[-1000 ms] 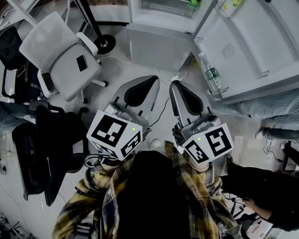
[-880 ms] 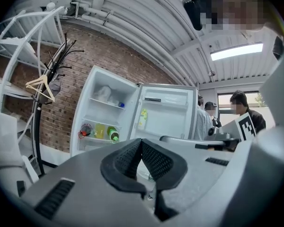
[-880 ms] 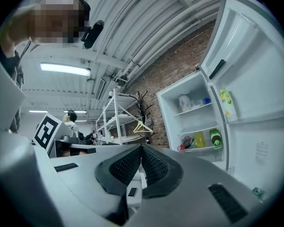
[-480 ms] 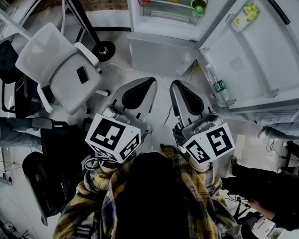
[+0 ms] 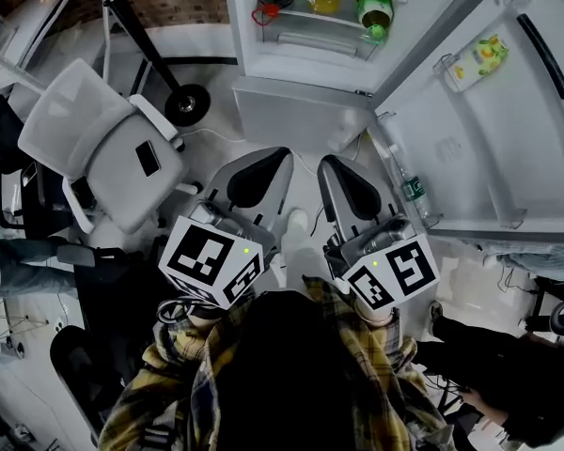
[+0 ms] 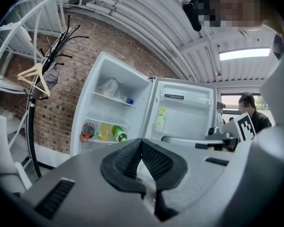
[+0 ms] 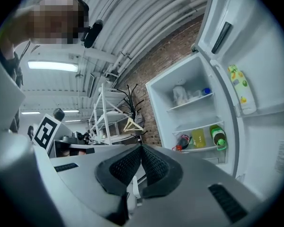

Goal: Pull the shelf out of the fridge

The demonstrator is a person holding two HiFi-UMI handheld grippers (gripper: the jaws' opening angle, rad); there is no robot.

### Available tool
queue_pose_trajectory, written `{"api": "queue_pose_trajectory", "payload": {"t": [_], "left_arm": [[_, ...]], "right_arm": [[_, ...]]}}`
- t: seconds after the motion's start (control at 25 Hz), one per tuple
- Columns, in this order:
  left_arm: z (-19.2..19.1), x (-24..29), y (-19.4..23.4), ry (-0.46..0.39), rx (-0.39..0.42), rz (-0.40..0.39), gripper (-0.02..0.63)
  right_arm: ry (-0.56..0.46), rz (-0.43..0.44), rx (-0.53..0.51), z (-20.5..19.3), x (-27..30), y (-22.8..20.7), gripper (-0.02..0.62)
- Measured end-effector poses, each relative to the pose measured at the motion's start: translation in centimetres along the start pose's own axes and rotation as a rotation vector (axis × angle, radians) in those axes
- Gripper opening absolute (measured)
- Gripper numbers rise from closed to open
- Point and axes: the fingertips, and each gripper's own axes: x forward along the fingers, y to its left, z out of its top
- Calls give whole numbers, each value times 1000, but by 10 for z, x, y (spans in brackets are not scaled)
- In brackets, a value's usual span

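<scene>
Both grippers are level and side by side, noses aimed at the open fridge (image 5: 301, 83), and both are well apart from it. The left gripper (image 5: 284, 156) has its jaws closed tight, tips meeting, nothing between the black ribbed pads (image 6: 158, 162). It's the same story on the right gripper (image 5: 325, 162): jaws pressed together and empty. The marker cubes sit just above the person's yellow plaid shirt (image 5: 183, 383) in the head view.

Now the fridge: its door (image 5: 479, 130) is swung wide to the right; a yellow-green pouch (image 5: 477, 59) sits in an upper door pocket, and a water bottle (image 5: 409, 188) stands in the lower door rack.

Inside, all shelves are seated fully in the cabinet, none drawn forward. The top shelf (image 7: 191, 101) carries a white bag (image 7: 180, 94) towards its left end and a small blue-capped item (image 7: 206, 91) towards its right. The middle shelf (image 7: 195, 125) runs below it. The bottom shelf (image 7: 201, 149) holds three bottles lying down: a cola bottle (image 7: 183, 141) at the left end, a yellow bottle (image 7: 199, 138) in the middle and a green bottle (image 7: 218, 136) at the right end.

On the floor to the left stands a grey office chair (image 5: 103, 148). By the brick wall (image 6: 85, 46) is a black coat stand (image 6: 32, 122) with a wooden hanger (image 6: 34, 77) on it.
</scene>
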Motion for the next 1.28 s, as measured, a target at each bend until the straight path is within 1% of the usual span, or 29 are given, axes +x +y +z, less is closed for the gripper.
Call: {"api": "queue_pose_trajectory", "payload": {"t": [0.24, 0.52, 0.72, 0.88, 1.08, 1.28], "left_arm": [[19, 56, 21, -6, 1, -11, 3], [40, 120, 21, -32, 25, -32, 3], [42, 161, 30, -43, 22, -8, 3], [47, 176, 37, -41, 9, 8, 3], [52, 181, 40, -44, 10, 25, 3], [55, 188, 47, -39, 20, 15, 3]], "right_arm": [[0, 5, 4, 17, 34, -47, 18], [-18, 30, 14, 39, 55, -100, 18], [-15, 59, 7, 45, 72, -139, 18], [1, 75, 12, 50, 82, -151, 18], [5, 91, 21, 52, 88, -155, 18], [-5, 82, 24, 53, 97, -161, 18]]}}
